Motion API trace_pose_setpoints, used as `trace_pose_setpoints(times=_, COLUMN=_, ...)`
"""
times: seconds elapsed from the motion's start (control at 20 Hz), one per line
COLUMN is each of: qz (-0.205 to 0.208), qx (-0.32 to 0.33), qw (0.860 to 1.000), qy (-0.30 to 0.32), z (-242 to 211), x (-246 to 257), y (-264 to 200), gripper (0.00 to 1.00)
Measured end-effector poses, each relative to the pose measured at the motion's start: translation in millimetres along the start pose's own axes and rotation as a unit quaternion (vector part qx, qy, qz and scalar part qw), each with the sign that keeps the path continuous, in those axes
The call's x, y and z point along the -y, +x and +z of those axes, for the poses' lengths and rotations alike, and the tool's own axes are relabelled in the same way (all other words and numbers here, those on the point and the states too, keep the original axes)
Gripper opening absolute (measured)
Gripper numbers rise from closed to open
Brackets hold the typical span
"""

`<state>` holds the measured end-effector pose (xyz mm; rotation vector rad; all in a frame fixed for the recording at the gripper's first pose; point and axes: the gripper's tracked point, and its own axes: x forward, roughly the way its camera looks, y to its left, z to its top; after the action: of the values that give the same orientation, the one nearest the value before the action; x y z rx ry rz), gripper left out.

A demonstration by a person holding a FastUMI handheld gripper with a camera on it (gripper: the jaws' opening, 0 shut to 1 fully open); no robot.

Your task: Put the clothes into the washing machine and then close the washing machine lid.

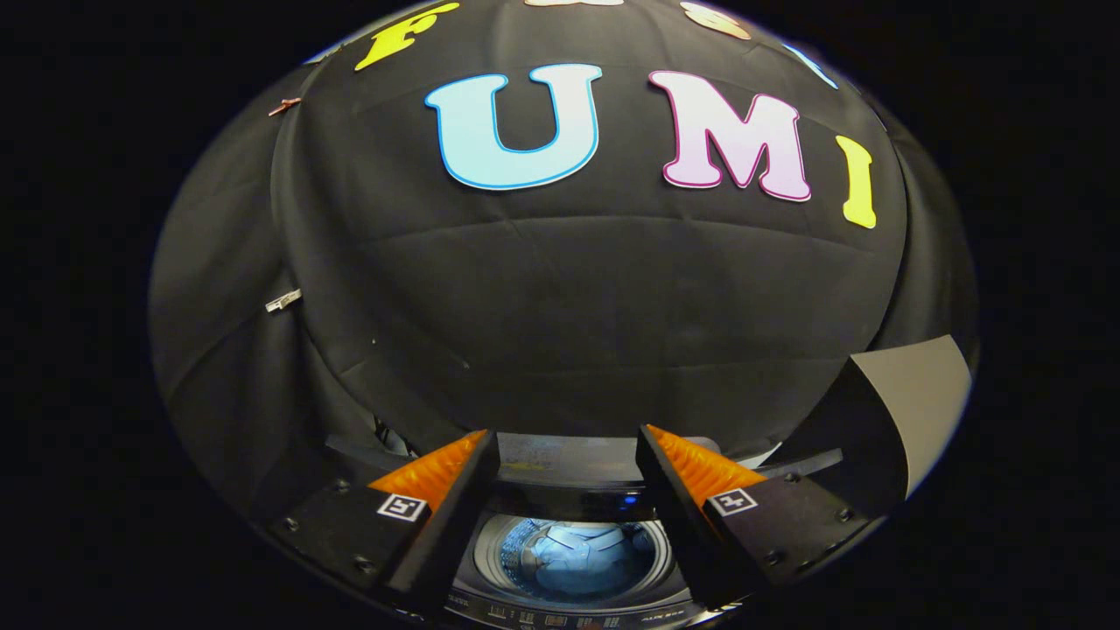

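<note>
**Claw spread wide above open washer, clothes in drum**

Nearest: gripper point(567, 455), released, its two fingers set well apart with nothing between them but the view down onto the machine. Left finger point(429, 503) ribbed along its inner face, tagged with a small square marker on its block; bolts along the block's outer edge. No contact with anything.

Between the fingers and just below them: washing machine point(573, 608), seen from above, top open. Round drum mouth ringed by a pale metal rim. Inside the drum, clothes point(573, 560), a bluish bundle, crumpled, lying at the bottom, lit brighter than the surroundings. Along the machine's near edge, a strip of controls with small markings, too small to tell. Behind the drum mouth, the dark back panel of the machine, and above it a grey flat surface, partly hidden by the fingertips.

Right finger point(700, 499), same ribbed inner face and square marker, likewise touching nothing.

Further right, beyond that finger: lid point(910, 394), standing raised, a pale grey panel with a dark edge, tilted upward and away from the drum.

Behind everything: black cloth wall point(560, 297), creased, with a small metal clip point(283, 301) on its left fold and another clip higher up.
</note>
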<state>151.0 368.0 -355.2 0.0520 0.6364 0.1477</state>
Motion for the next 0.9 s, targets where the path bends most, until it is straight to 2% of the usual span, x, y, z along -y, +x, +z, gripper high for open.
trace_pose_setpoints(times=0.35, qz=0.010, qx=-0.022, qw=1.000, qy=0.010, z=-24.6, x=-1.4, y=-10.6, gripper=1.00)
trace_pose_setpoints(times=0.6, qz=0.002, qx=-0.092, qw=0.996, qy=0.005, z=-104.6, x=0.0, y=-2.9, gripper=1.00)
trace_pose_setpoints(times=0.9, qz=-0.001, qx=-0.156, qw=0.988, qy=-0.005, z=-177.5, x=-0.1, y=4.3, gripper=1.00)
